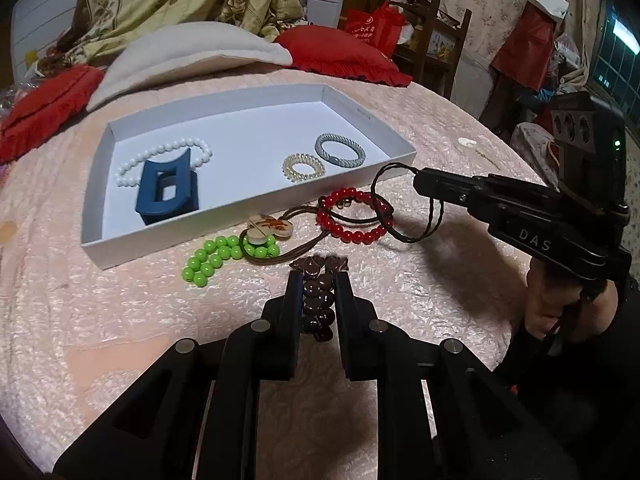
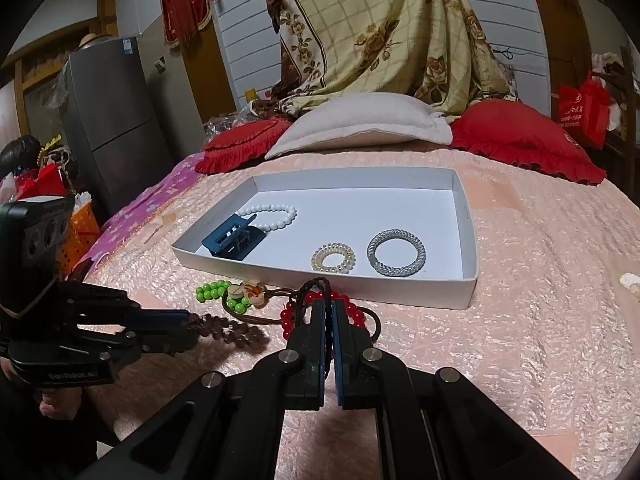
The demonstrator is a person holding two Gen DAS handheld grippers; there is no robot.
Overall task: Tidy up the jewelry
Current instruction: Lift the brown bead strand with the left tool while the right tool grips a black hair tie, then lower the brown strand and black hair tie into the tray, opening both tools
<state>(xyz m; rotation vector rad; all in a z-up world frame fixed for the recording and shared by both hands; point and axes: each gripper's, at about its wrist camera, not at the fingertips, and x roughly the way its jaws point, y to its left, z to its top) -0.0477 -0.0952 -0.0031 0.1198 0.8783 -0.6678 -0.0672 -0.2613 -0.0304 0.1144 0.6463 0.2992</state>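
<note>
My left gripper (image 1: pixel 319 280) is shut on a dark brown bead bracelet (image 1: pixel 319 304) just above the pink bedspread. Seen from the right wrist, those brown beads (image 2: pixel 236 332) trail from its tip. My right gripper (image 2: pixel 328 304) is shut on a thin dark cord loop (image 1: pixel 400 208), which hangs over a red bead bracelet (image 1: pixel 356 216). Green beads (image 1: pixel 212 258) and a wooden pendant (image 1: pixel 266 230) lie in front of the white tray (image 1: pixel 200 236). Inside the tray are a pearl bracelet (image 1: pixel 168 152), a blue hair claw (image 1: pixel 166 196), a clear spiral tie (image 1: pixel 304 167) and a silver bracelet (image 1: pixel 340 150).
Red cushions (image 2: pixel 520 136) and a cream pillow (image 2: pixel 360 124) lie behind the tray. A small white item (image 1: pixel 466 143) rests on the bedspread to the tray's right. A grey fridge (image 2: pixel 108 120) stands beyond the bed's left edge.
</note>
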